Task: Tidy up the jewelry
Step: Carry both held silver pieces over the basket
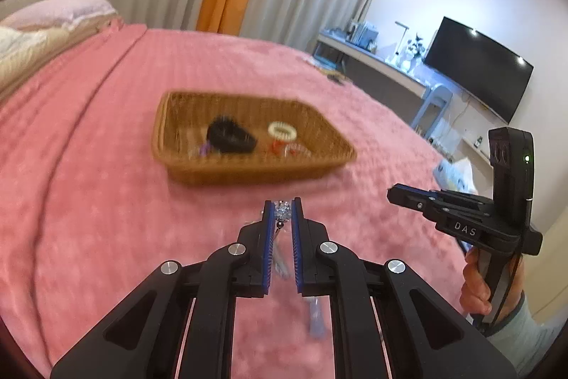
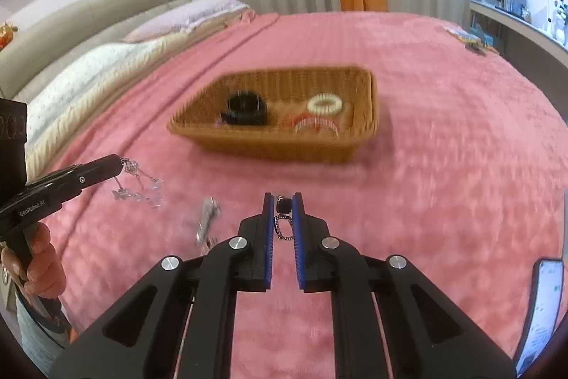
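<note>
A wicker basket [image 1: 198, 169] [image 2: 269, 148] sits on the pink bedspread and holds a black hair piece [image 1: 229, 135] [image 2: 245, 111], a cream ring [image 1: 282, 130] [image 2: 325, 103] and red and clear items [image 1: 289, 148]. My left gripper [image 1: 283, 212] is shut on a sparkly crystal earring [image 1: 283, 211], held above the bed in front of the basket; it also shows in the right wrist view [image 2: 120, 164] with the earring [image 2: 131, 167] dangling. My right gripper [image 2: 283, 206] is shut on a dark-stoned earring [image 2: 284, 205] with a chain loop below.
Clear jewelry pieces [image 2: 136, 196] and a silver clip [image 2: 207, 219] lie on the bedspread [image 2: 443, 166] left of my right gripper. A phone [image 2: 543, 304] lies at the right edge. Pillows are at the far left, a desk and TV [image 1: 479, 70] at the right.
</note>
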Demonstrator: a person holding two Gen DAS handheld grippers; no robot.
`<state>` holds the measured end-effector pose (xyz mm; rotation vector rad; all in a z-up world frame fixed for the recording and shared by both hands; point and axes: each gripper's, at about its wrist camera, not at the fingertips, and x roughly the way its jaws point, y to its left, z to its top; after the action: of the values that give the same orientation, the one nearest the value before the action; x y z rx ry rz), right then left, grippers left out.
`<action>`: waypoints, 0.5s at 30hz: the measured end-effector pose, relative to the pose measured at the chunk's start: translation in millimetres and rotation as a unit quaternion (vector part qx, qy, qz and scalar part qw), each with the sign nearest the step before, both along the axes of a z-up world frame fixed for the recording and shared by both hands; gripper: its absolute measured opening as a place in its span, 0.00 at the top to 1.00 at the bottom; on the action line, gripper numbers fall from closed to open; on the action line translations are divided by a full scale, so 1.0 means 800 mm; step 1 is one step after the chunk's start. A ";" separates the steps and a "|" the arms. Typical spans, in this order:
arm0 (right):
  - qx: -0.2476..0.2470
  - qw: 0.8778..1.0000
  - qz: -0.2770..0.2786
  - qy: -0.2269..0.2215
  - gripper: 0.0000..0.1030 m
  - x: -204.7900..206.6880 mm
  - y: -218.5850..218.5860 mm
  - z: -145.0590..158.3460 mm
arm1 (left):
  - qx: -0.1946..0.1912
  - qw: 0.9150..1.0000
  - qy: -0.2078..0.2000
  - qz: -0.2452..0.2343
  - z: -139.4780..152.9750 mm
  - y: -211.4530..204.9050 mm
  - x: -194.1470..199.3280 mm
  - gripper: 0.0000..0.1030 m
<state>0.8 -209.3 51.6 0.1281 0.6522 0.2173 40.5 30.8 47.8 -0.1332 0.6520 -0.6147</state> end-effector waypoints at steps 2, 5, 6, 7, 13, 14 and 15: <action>-0.002 1.000 -0.002 -0.014 0.92 0.012 0.000 0.019 | 0.003 1.000 -0.011 0.006 0.015 -0.001 0.010 0.93; -0.011 0.999 -0.004 -0.033 0.92 0.031 0.003 0.041 | 0.001 1.000 -0.025 0.017 0.038 -0.006 0.032 0.93; -0.015 0.999 -0.002 -0.038 0.92 0.044 0.006 0.050 | -0.005 0.999 -0.024 0.020 0.044 -0.007 0.041 0.93; -0.016 0.999 -0.002 -0.039 0.92 0.052 0.007 0.054 | -0.013 0.999 -0.021 0.021 0.049 -0.007 0.051 0.93; -0.009 1.000 -0.003 -0.029 0.92 0.120 0.017 0.056 | -0.023 0.999 -0.021 0.035 0.050 -0.023 0.112 0.93; -0.009 1.000 -0.003 -0.024 0.92 0.131 0.018 0.052 | -0.022 0.999 -0.019 0.039 0.044 -0.026 0.123 0.93; -0.007 1.000 -0.003 -0.016 0.92 0.145 0.019 0.044 | -0.020 0.999 -0.016 0.043 0.038 -0.029 0.132 0.93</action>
<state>116.7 -193.9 86.9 0.1136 0.6208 0.2088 146.5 8.0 78.1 -0.1869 0.6002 -0.5457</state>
